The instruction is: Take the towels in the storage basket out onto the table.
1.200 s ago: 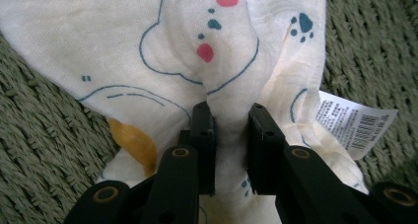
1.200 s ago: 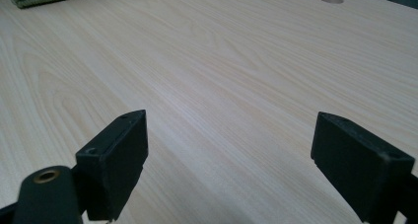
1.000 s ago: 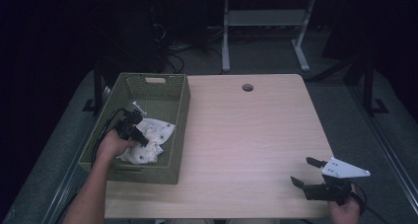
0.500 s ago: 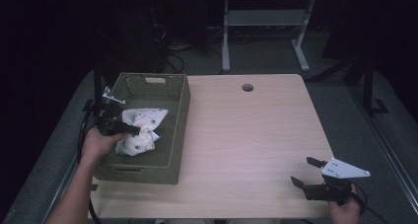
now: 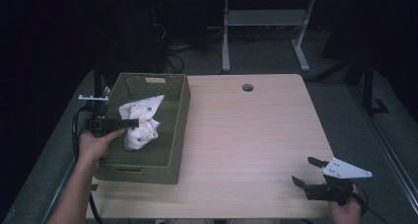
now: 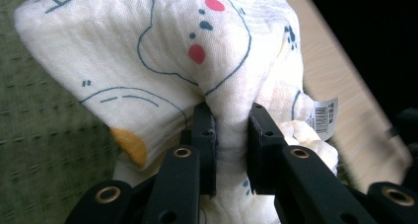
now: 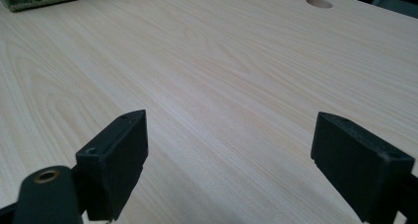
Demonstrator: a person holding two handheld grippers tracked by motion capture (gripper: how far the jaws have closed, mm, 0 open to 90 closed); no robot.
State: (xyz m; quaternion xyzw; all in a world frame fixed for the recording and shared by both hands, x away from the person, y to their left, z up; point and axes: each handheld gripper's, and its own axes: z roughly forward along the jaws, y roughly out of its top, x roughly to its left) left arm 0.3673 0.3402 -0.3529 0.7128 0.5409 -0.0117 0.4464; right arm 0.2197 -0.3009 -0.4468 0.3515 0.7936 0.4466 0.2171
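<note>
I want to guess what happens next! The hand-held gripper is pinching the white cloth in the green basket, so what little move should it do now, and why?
Probably lift a bit higher and swing right, toward the bare table. The left hand-held gripper is shut on the cloth, whose lower part hangs inside the green basket, so it must clear the rim first.

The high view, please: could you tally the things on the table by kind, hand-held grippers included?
Green woven basket: 1
Printed white cloth: 1
Hand-held grippers: 2, the left hand-held gripper and the right hand-held gripper
Total: 4
</note>
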